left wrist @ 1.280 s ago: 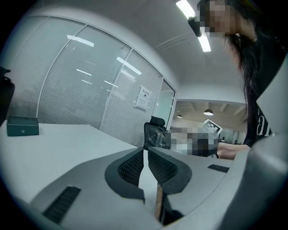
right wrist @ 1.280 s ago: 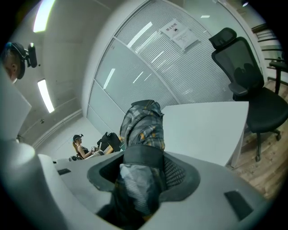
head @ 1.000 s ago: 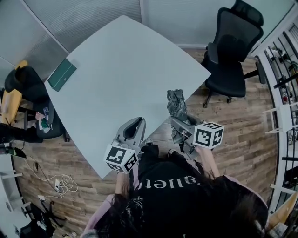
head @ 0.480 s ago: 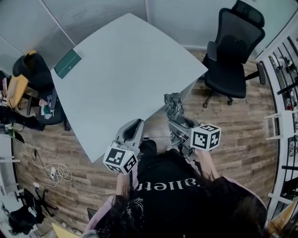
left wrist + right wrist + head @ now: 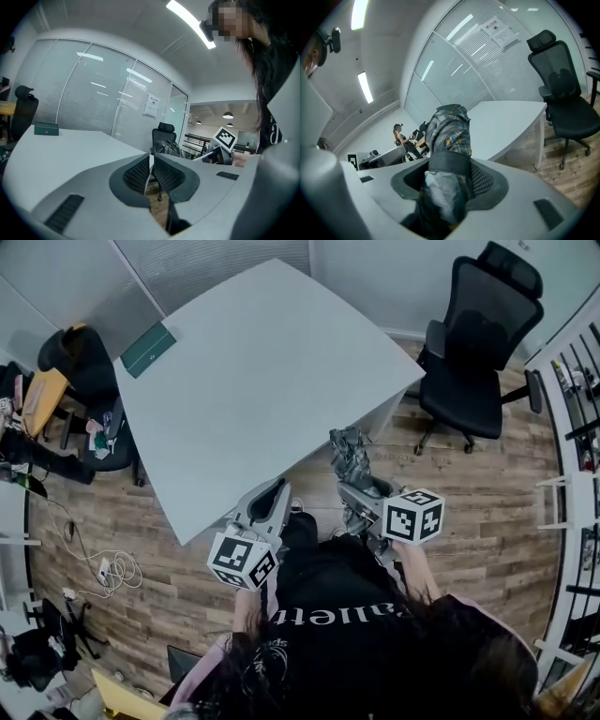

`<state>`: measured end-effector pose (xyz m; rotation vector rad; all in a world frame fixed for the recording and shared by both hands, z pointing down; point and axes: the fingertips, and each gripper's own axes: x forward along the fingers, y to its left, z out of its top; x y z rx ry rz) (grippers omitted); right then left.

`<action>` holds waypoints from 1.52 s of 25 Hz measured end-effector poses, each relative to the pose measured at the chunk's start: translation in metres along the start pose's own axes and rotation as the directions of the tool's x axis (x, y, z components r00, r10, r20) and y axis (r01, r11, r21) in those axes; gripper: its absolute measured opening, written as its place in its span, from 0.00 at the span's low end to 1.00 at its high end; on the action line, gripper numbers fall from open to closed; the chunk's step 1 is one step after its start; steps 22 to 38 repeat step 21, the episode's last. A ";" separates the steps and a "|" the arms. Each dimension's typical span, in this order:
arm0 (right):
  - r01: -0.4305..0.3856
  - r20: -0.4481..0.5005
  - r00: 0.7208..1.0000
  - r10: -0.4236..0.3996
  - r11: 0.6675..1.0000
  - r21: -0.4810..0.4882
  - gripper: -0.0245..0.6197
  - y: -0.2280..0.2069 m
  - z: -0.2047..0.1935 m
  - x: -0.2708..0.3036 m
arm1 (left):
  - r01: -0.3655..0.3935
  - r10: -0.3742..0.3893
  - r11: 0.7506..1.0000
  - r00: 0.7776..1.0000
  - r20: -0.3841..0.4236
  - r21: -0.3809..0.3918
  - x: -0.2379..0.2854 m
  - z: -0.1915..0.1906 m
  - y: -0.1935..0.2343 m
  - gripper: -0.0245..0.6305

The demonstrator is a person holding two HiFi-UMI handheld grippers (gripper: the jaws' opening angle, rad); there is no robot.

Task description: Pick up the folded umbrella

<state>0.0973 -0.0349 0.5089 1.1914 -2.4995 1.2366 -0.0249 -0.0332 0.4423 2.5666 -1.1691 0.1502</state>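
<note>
Two grippers are held out in front of the person, just off the near edge of the pale worktop [image 5: 262, 362]. The right hand-held gripper [image 5: 359, 491] has its jaws closed around the folded umbrella [image 5: 352, 454], a grey plaid bundle with yellow flecks and a black strap band where the pads press it. The umbrella is clear of the worktop, over the wooden floor [image 5: 469, 512]. Its long axis runs along the jaws, and its free end points away from the person toward the worktop's edge. The left hand-held gripper [image 5: 277, 487] holds nothing, its ribbed pads [image 5: 140, 171] meeting at the tips. White lettering on the person's black shirt [image 5: 328, 615] is only partly visible. A notice sheet [image 5: 499, 32] on the glass wall carries print too small to read. A green box [image 5: 149, 350] lies at the worktop's far corner.
</note>
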 end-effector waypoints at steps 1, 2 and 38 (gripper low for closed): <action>-0.001 -0.003 1.000 0.001 1.000 -0.003 0.40 0.001 -0.002 0.000 | -0.001 0.001 1.000 1.000 0.000 0.000 -0.001 -0.001 -0.001 0.11; -0.001 -0.006 1.000 0.001 1.000 -0.005 0.40 0.001 -0.003 0.000 | -0.003 0.003 1.000 1.000 0.000 -0.001 -0.003 -0.002 -0.001 0.11; -0.010 -0.023 1.000 0.010 1.000 -0.012 0.40 0.000 -0.009 -0.004 | -0.013 0.013 1.000 1.000 -0.003 0.003 -0.009 -0.007 -0.014 0.11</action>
